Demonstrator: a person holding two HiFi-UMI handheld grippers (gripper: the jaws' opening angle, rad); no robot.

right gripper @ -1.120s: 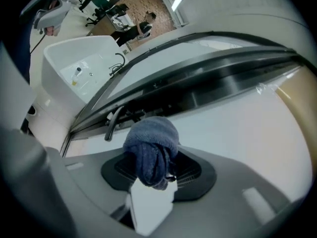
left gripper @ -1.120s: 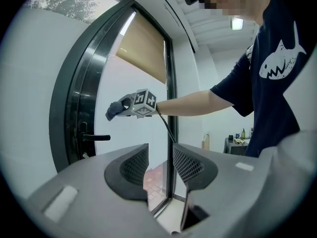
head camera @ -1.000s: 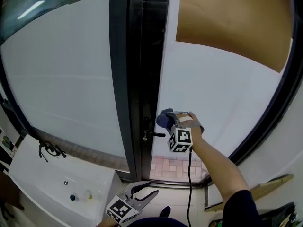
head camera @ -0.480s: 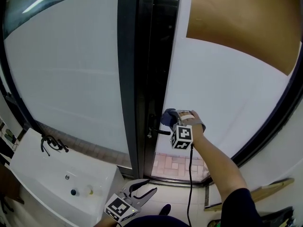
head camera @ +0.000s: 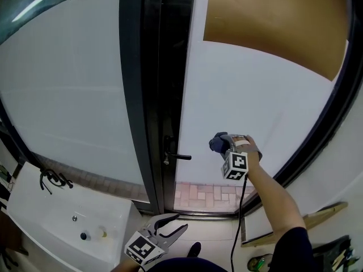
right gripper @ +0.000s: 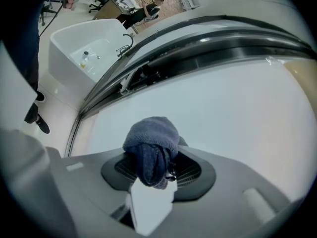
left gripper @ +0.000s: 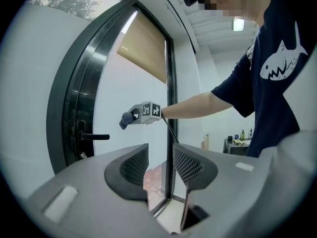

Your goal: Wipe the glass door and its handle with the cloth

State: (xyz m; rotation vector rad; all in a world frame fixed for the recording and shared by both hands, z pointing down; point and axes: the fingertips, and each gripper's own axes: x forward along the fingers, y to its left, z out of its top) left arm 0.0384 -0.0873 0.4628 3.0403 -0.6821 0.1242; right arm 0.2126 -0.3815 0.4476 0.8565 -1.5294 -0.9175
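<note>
The frosted glass door [head camera: 249,89] fills the right half of the head view, with its black lever handle [head camera: 177,156] on the dark frame at its left edge. My right gripper [head camera: 220,144] is shut on a bunched blue cloth [right gripper: 151,145], and the cloth [head camera: 217,143] is pressed to the glass to the right of the handle. In the right gripper view the handle [right gripper: 141,75] lies beyond the cloth. My left gripper [head camera: 170,226] hangs low near the floor, open and empty. The left gripper view shows the handle [left gripper: 93,136] and the right gripper [left gripper: 130,119].
A fixed frosted pane [head camera: 68,89] stands left of the dark door frame [head camera: 142,95]. A white sink [head camera: 68,220] with a black tap sits at the lower left. A tan blind [head camera: 272,21] covers the door's upper part. Tiled floor [head camera: 204,196] shows through the bottom of the glass.
My right gripper with the cloth has slid to the right across the glass, away from the handle. The left gripper has stayed low and open.
</note>
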